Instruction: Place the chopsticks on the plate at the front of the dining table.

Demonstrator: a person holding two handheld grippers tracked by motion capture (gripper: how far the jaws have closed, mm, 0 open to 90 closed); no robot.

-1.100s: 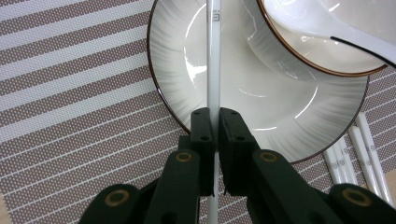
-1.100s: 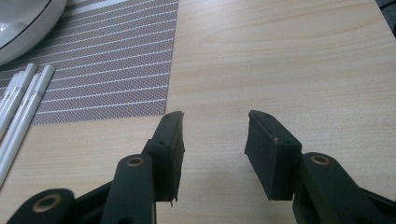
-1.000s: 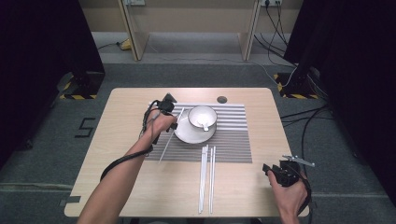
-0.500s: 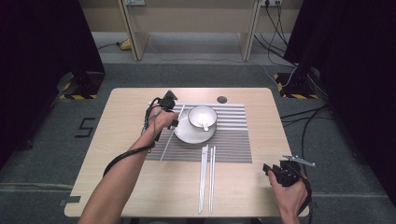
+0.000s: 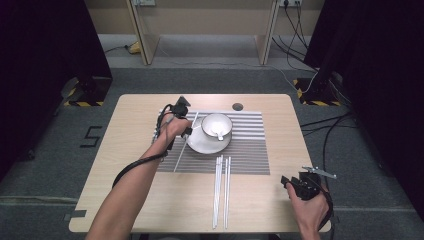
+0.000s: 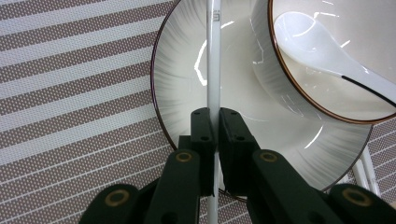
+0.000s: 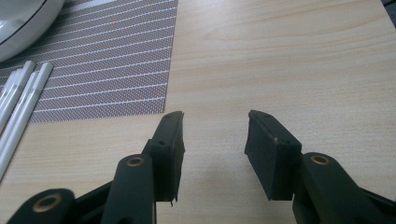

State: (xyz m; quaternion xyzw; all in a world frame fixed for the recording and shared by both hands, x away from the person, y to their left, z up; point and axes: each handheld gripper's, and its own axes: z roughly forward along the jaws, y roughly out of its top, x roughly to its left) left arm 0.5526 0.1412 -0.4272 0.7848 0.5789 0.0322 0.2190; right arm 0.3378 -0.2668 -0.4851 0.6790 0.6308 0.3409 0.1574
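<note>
Jaws of the left gripper [image 6: 214,122] clenched on a single white chopstick [image 6: 213,60], which crosses the rim of the plate [image 6: 182,70] at the placemat's [image 5: 250,150] left side. Bowl [image 5: 216,125] with spoon [image 6: 317,44] sits on that plate. Right gripper [image 7: 214,140] released, holding nothing, parked low over bare table [image 7: 289,60] at the near right corner. Pair of chopsticks [image 5: 221,190] already laid straight below the plate. Judgement: place setting mostly arranged; the gripped chopstick is not yet put down, and its final spot is unclear.
</note>
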